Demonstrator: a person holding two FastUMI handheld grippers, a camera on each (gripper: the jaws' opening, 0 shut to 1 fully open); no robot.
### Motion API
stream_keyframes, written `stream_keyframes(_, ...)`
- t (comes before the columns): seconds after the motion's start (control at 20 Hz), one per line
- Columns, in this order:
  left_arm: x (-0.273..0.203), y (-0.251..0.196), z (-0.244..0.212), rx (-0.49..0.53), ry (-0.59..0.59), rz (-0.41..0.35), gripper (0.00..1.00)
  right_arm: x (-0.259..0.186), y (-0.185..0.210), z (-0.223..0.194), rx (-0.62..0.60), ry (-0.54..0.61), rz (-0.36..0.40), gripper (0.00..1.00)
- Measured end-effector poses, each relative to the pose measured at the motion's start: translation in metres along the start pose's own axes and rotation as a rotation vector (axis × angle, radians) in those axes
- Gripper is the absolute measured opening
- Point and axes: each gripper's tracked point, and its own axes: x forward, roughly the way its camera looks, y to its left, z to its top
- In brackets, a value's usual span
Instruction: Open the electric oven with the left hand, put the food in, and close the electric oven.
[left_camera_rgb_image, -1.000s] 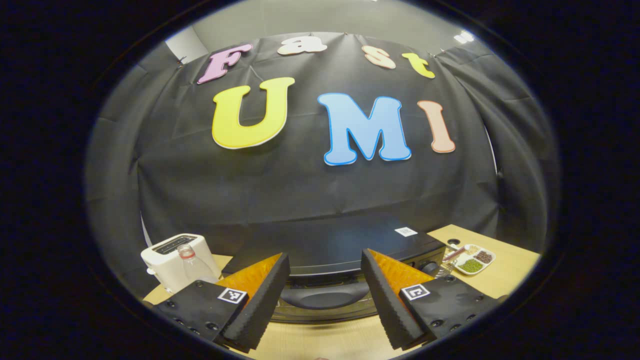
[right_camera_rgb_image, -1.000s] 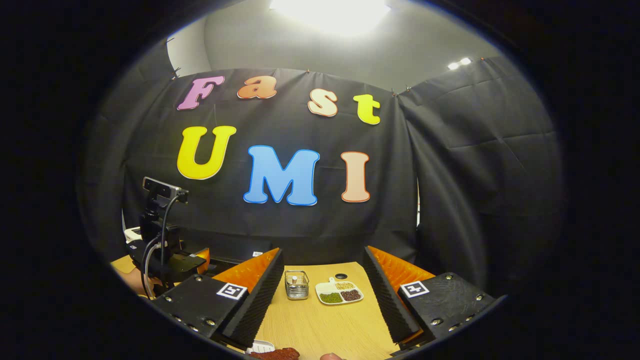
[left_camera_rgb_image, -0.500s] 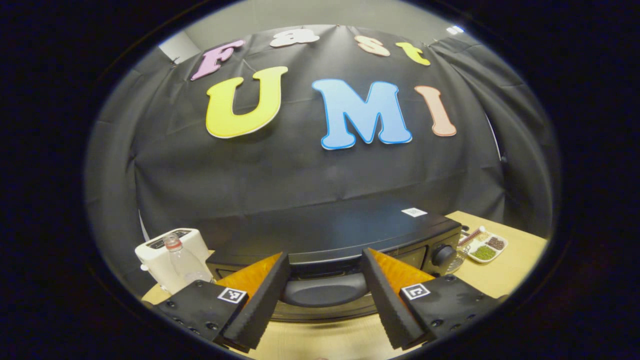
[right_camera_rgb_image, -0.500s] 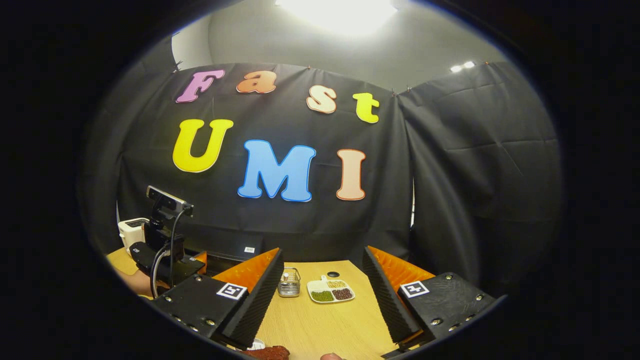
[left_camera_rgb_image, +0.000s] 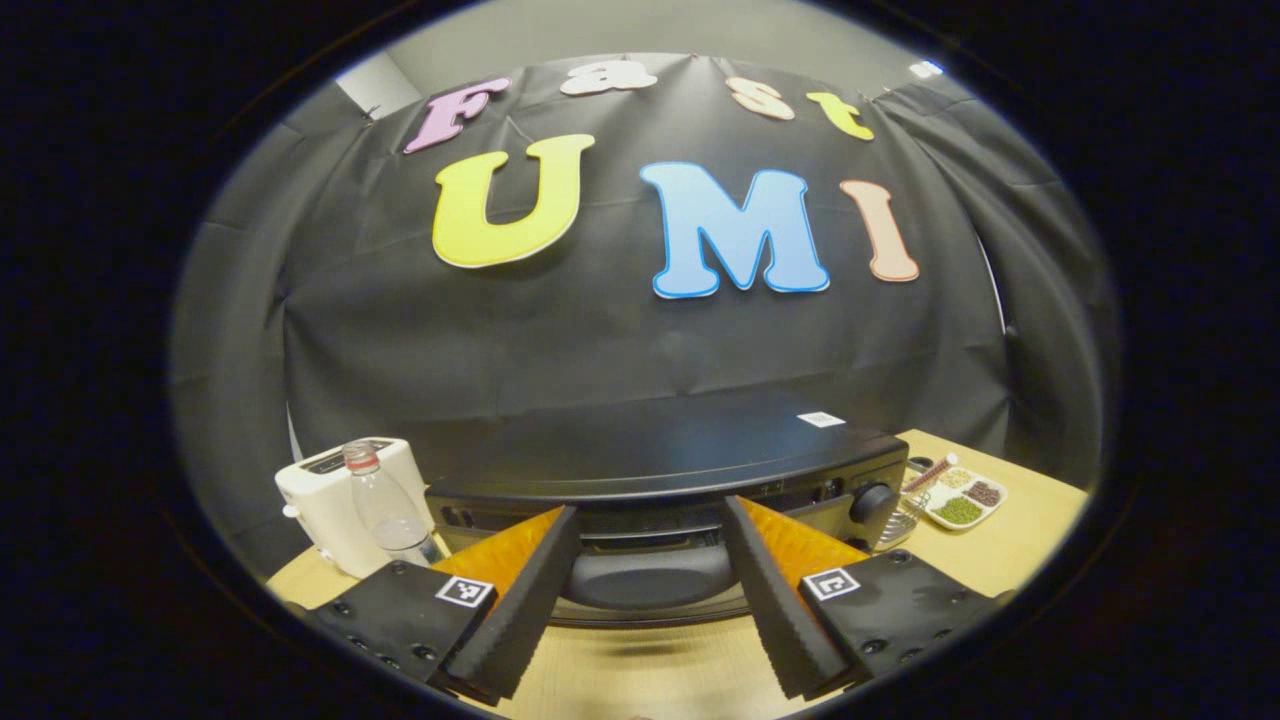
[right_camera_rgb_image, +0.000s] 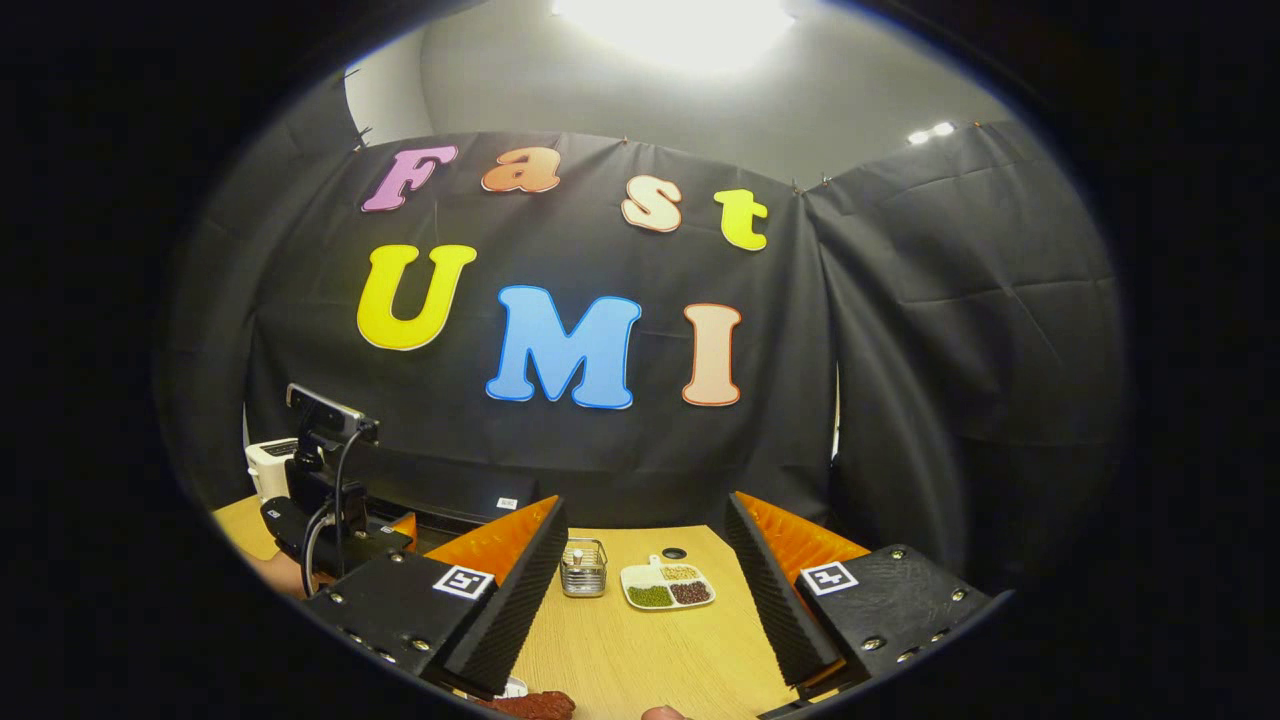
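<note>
The left hand-held gripper has its two fingers spread apart, one on each side of the door handle of the one electric oven — whether they touch the handle I cannot tell. The oven stands black on the wooden worktop, its door up and closed, with one round knob at the front on the right of the left gripper view. To the left of the oven stand one white toaster and one clear plastic bottle just in front of it. To the right lie one small wire basket and one white divided dish of beans and seeds. The right hand-held gripper is also wide open and holds nothing, above bare worktop — one piece of dark red food lies at the bottom edge of its view, on a white plate barely visible. Farther off there are the basket and the dish, side by side.
</note>
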Motion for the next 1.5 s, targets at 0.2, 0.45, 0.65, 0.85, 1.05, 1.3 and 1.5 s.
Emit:
stream_keyframes(0.2, -0.021, -0.002, -0.011, -0.002, 0.019, 0.001, 0.97, -0.001, 0.002, 0.002, 0.003, -0.007, 0.031, 0.96)
stream_keyframes(0.45, -0.042, -0.006, -0.027, 0.019, 0.042, 0.004, 0.96, -0.007, -0.004, 0.000, -0.002, -0.003, 0.046, 0.96)
stream_keyframes(0.65, -0.056, -0.005, -0.044, 0.015, 0.083, 0.014, 0.96, -0.013, -0.008, -0.003, 0.002, 0.006, 0.050, 0.96)
stream_keyframes(0.85, -0.065, -0.008, -0.055, 0.025, 0.098, 0.018, 0.93, -0.018, -0.011, -0.006, -0.002, 0.014, 0.059, 0.96)
stream_keyframes(1.05, -0.074, -0.011, -0.067, 0.016, 0.120, 0.025, 0.91, -0.022, -0.014, -0.010, -0.008, 0.026, 0.067, 0.96)
stream_keyframes(1.3, -0.082, -0.017, -0.084, 0.008, 0.159, 0.024, 1.00, -0.026, -0.017, -0.015, 0.001, 0.041, 0.075, 0.96)
stream_keyframes(1.5, -0.087, -0.020, -0.098, 0.006, 0.191, 0.022, 0.97, -0.027, -0.021, -0.018, 0.005, 0.051, 0.081, 0.96)
